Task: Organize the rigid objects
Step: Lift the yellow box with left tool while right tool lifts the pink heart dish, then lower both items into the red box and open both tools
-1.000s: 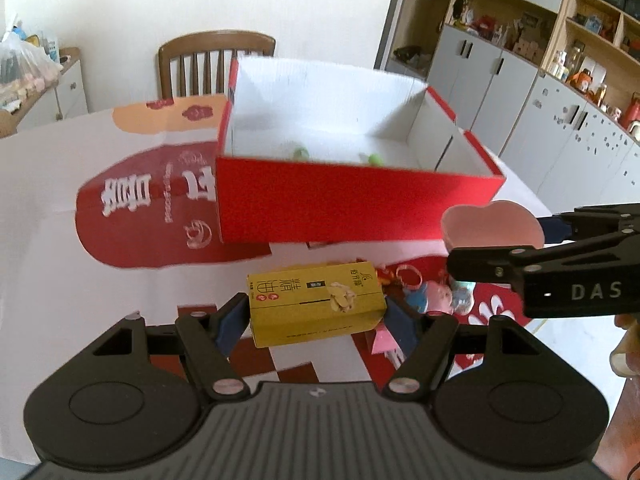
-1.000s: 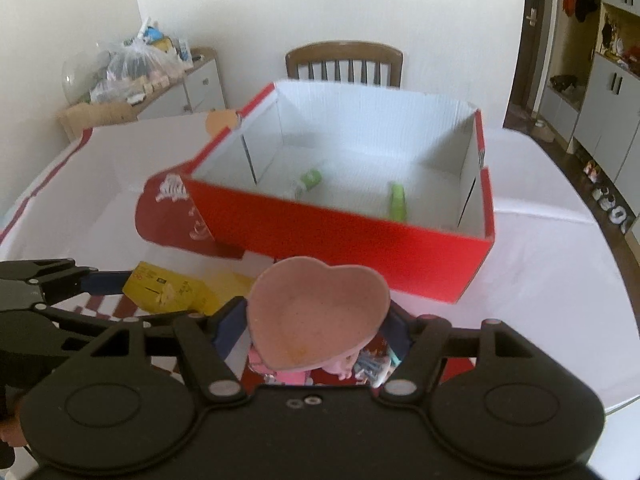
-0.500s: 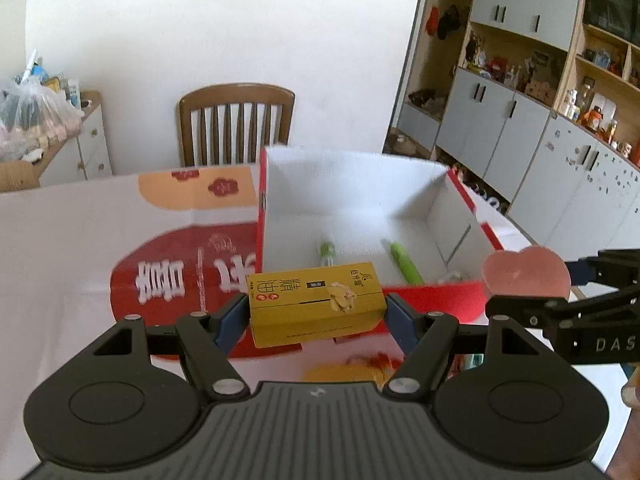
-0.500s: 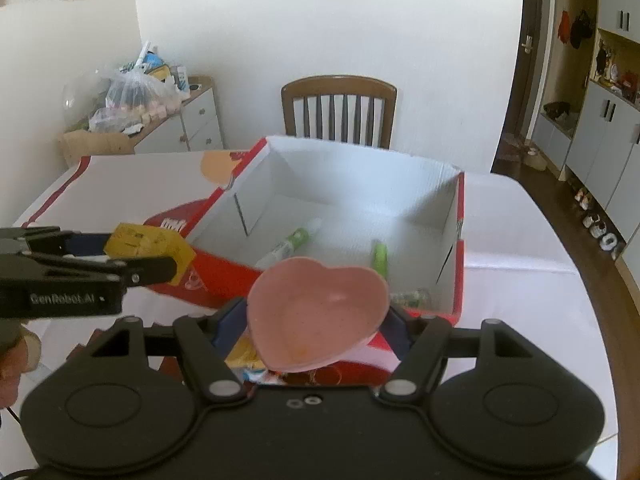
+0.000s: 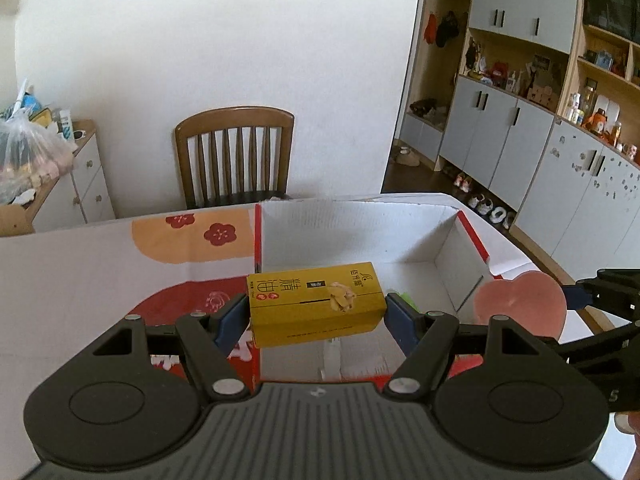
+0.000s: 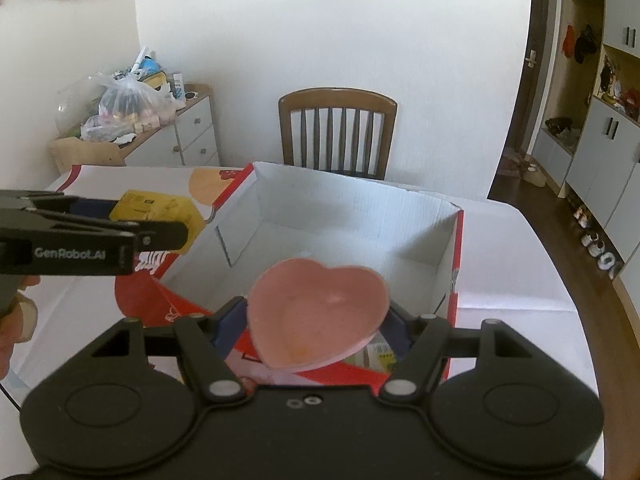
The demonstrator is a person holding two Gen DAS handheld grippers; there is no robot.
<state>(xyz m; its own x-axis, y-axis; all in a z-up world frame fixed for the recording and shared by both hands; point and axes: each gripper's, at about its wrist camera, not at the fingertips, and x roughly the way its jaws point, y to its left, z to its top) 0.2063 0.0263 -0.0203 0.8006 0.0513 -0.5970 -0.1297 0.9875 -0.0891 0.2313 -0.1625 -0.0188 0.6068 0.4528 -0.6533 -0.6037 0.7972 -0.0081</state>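
My left gripper (image 5: 316,314) is shut on a yellow carton (image 5: 316,308) and holds it above the near left corner of the open red box (image 5: 360,236) with white inner walls. My right gripper (image 6: 318,316) is shut on a pink heart-shaped dish (image 6: 318,312), held over the box's (image 6: 348,220) near edge. The dish also shows at the right in the left wrist view (image 5: 520,308), and the carton at the left in the right wrist view (image 6: 156,212). The grippers hide most of the box floor.
The box sits on a table with a white and red cloth (image 5: 120,264). A wooden chair (image 5: 236,156) stands behind the table. A sideboard with bags (image 6: 132,120) is at the left, cabinets (image 5: 520,132) at the right.
Both grippers have risen and moved forward with their loads, from in front of the box to above its near edge. Both grips stayed shut.
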